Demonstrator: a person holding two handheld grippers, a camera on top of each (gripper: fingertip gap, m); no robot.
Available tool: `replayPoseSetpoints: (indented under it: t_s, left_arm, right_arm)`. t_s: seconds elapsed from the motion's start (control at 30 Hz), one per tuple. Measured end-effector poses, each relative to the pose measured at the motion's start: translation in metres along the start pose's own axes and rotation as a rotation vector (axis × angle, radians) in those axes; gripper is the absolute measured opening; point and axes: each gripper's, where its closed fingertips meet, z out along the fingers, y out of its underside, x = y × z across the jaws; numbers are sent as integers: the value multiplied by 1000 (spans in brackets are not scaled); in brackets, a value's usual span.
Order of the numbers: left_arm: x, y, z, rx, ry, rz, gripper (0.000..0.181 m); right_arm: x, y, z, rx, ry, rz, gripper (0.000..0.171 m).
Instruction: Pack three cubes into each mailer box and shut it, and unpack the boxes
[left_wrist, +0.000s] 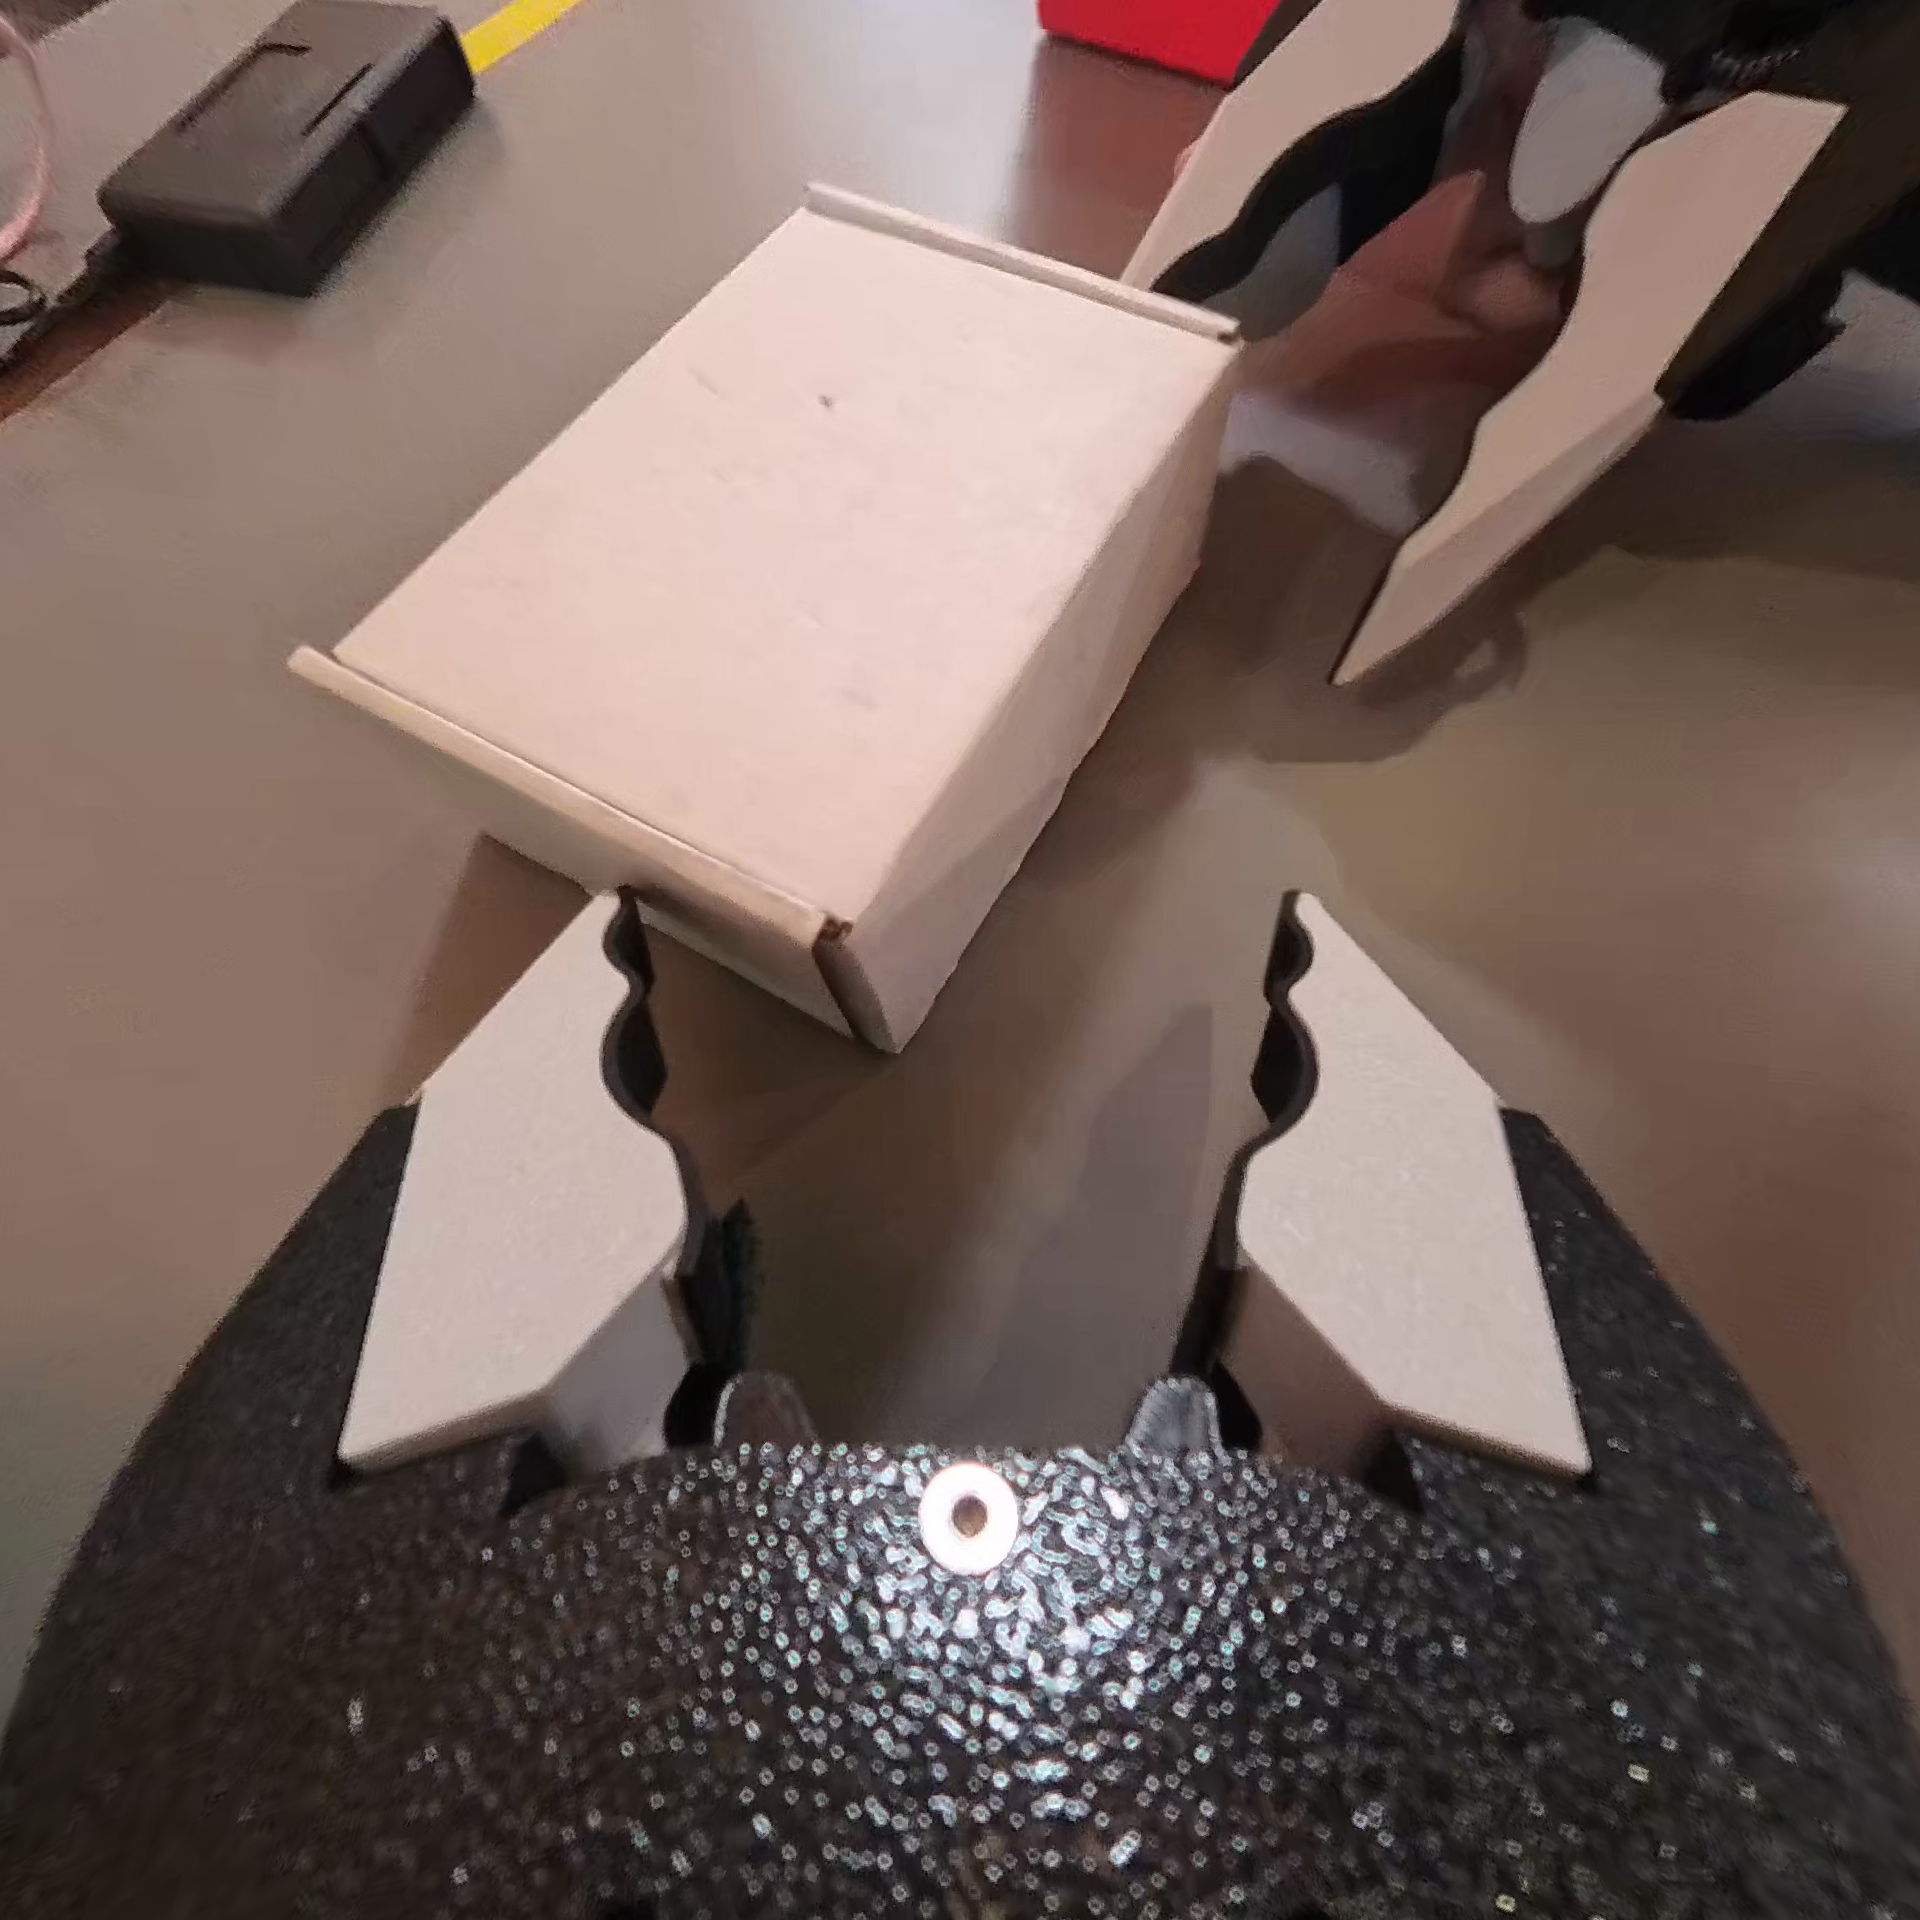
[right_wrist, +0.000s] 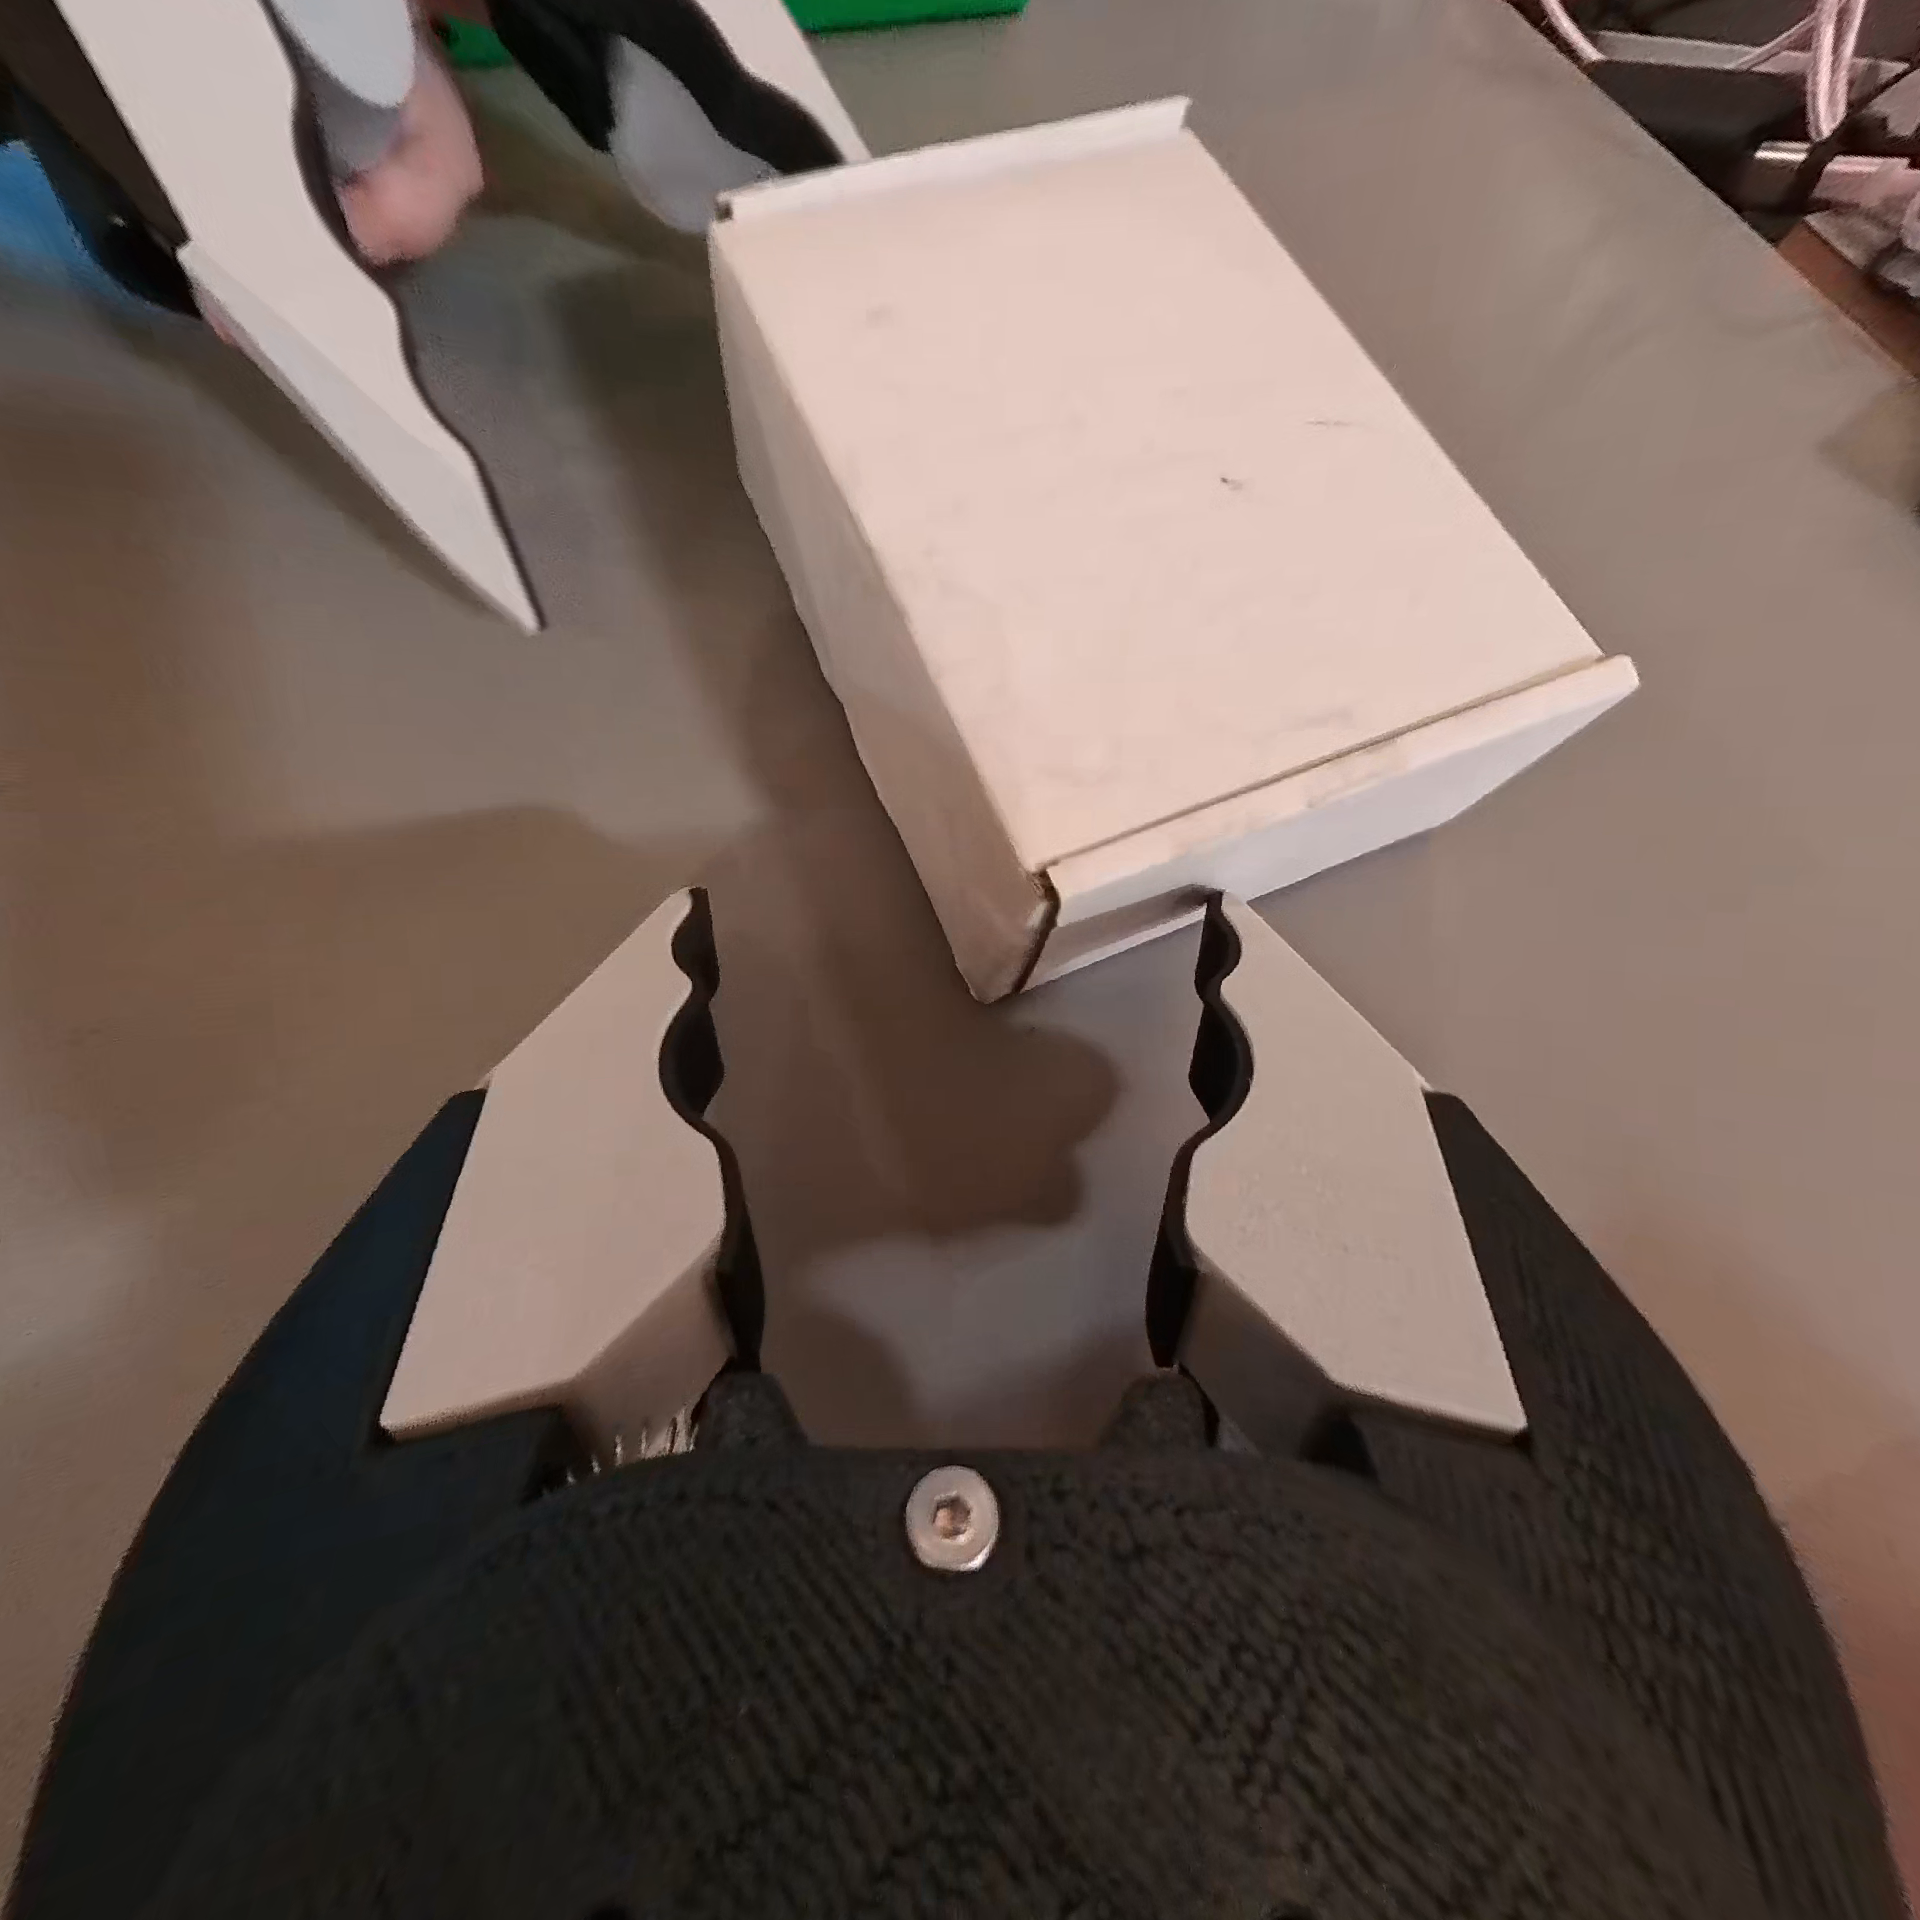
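Closed mailer box (left_wrist: 790, 582) on bench (left_wrist: 208, 582), flanked by released left claw (left_wrist: 956, 914) and released right claw (right_wrist: 951, 904); risk: box skidding if nudged one-sidedly.

A black case (left_wrist: 281, 145) with a cable lies on the grey-brown surface (left_wrist: 260, 499), beside a yellow line (left_wrist: 509, 26).

We see the right gripper (right_wrist: 956, 914), jaws apart and empty — a closed white mailer box (right_wrist: 1132, 540) lies on the table (right_wrist: 312, 831) just ahead, its corner near the right fingertip (right_wrist: 1221, 935); the left gripper (right_wrist: 582, 416) shows far left.
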Motion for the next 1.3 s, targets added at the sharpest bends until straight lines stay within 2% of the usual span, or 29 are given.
replayPoseSetpoints:
  t_s: [0.17, 0.37, 0.47, 0.57, 0.67, 0.8, 0.93, 0.97, 1.1, 1.3]
  left_arm:
    - [30, 12, -15, -33, 13, 50, 115]
    - [61, 27, -39, -34, -2, 110, 105]
    - [49, 18, -55, 37, -115, 177, 115]
    - [53, -9, -61, 158, -53, 237, 136]
    - [36, -23, -50, 125, -58, 303, 160]
    - [14, -16, -19, 14, 4, 252, 160]
    - [23, 0, -3, -41, 174, 195, 159]
    - [24, 5, 0, -59, 191, 206, 153]
    - [29, 5, 0, -19, 241, 244, 147]
    - [27, -11, -6, -25, 359, -53, 146]
  right_arm:
    - [-27, 4, -13, 45, -34, 48, 89]
    - [-54, 15, -28, 31, -3, -36, 82]
    - [-45, 13, -43, 23, 145, -154, 84]
    - [-62, -3, -52, 111, 150, -274, 85]
    - [-81, -14, -54, 170, 129, -359, 85]
    - [-92, -15, -51, 184, 101, -372, 85]
    - [-93, -16, -54, 200, 126, -396, 85]
    - [-93, -16, -55, 198, 143, -412, 85]
    - [-85, -15, -53, 147, 261, -551, 84]
    - [-74, -28, -40, 76, 471, -867, 86]
